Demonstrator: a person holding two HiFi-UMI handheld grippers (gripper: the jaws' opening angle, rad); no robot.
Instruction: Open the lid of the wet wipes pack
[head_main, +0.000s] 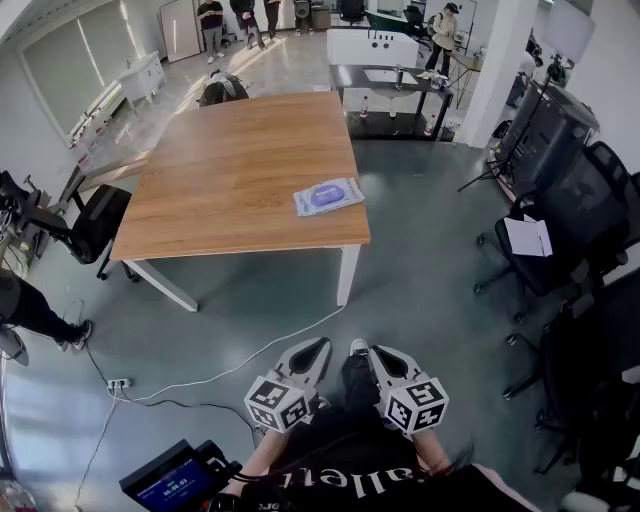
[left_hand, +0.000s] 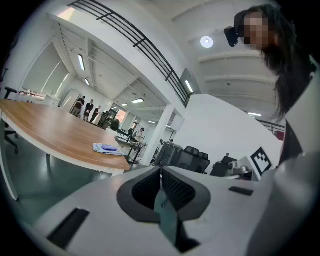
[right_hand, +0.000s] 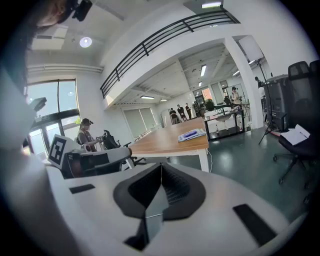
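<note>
A pale blue wet wipes pack (head_main: 328, 196) with a darker blue lid lies flat near the front right corner of the wooden table (head_main: 230, 190). It also shows small and far off in the left gripper view (left_hand: 107, 148) and the right gripper view (right_hand: 191, 134). My left gripper (head_main: 320, 347) and right gripper (head_main: 378, 352) hang side by side close to my body, well short of the table. Both have their jaws pressed together with nothing between them. The lid lies flat on the pack.
Black office chairs (head_main: 560, 230) crowd the right side, one carrying white papers (head_main: 527, 237). Another chair (head_main: 95, 222) stands at the table's left. A cable and power strip (head_main: 118, 384) lie on the grey floor between me and the table. People stand at the far end of the hall.
</note>
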